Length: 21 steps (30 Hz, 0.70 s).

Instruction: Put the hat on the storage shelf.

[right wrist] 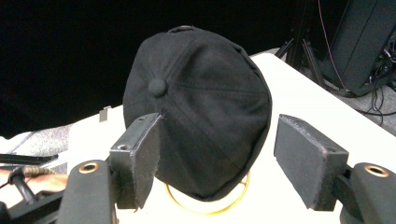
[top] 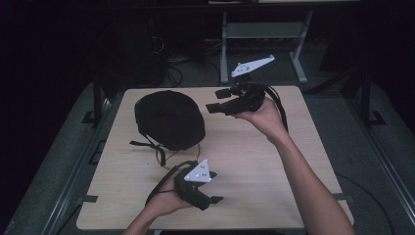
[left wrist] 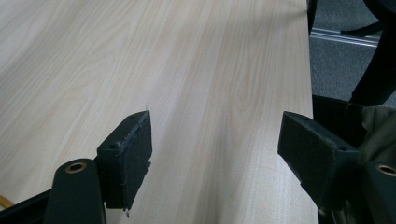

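Observation:
A black cap lies crown up on the left half of the light wooden table. A thin gold hoop peeks out from under its near rim, and black straps trail off it toward the front. My right gripper hovers just right of the cap and points at it. In the right gripper view the cap sits beyond the open right gripper, with nothing between the pads. My left gripper rests near the table's front edge. It points right, and its jaws stand wide over bare wood.
A grey metal stand and loose cables sit on the dark floor behind the table. The table's right edge runs close ahead of the left gripper, with grey floor beyond it.

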### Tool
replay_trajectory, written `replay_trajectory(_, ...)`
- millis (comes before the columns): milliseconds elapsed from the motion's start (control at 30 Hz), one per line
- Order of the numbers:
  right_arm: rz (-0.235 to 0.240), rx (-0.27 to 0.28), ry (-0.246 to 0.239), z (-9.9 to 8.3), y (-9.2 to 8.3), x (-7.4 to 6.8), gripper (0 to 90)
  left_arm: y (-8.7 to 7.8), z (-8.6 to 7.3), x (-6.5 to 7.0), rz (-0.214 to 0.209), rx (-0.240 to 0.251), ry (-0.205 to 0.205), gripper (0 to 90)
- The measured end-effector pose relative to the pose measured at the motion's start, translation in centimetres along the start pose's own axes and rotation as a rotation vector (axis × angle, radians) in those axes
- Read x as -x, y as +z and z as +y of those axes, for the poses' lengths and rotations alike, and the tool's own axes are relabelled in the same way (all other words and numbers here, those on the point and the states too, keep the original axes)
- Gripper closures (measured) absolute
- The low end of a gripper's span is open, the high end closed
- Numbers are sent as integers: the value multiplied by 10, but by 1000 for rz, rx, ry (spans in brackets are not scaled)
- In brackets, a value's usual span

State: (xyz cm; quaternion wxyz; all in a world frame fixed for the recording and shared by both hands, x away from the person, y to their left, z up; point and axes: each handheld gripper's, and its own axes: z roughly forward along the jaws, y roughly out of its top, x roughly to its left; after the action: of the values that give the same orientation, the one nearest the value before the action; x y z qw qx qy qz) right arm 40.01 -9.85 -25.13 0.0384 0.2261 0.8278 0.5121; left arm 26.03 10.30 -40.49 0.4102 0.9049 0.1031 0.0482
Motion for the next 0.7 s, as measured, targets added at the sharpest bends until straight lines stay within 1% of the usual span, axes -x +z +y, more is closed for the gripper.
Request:
replay_trajectory(133,-22,-6,17,-11,-9,3,281,0,0,0,0,-1,7,260)
replay_trajectory(167,-22,-6,17,-11,-9,3,281,0,0,0,0,-1,7,260)
replay_trajectory(200,-28,0,20,-15,-13,3,281,-1,0,-1,3,0,6,259)
replay_trajectory(367,-36,-8,31,-24,-19,5,270,-2,0,-2,8,1,7,259)
replay_trajectory(400,-40,-8,31,-29,-22,6,264,-2,0,-1,8,1,5,260)
replay_trajectory(500,-46,-9,36,-32,-26,7,255,-1,0,-1,10,1,3,260)
replay_trajectory(567,-61,-7,42,-37,-29,7,239,-1,-1,-1,9,2,-1,259)
replay_trajectory(633,-70,-7,51,-40,-33,8,235,-1,-1,-1,7,2,2,260)
replay_trajectory(700,-72,0,59,-45,-38,9,233,-1,-1,-1,6,1,2,259)
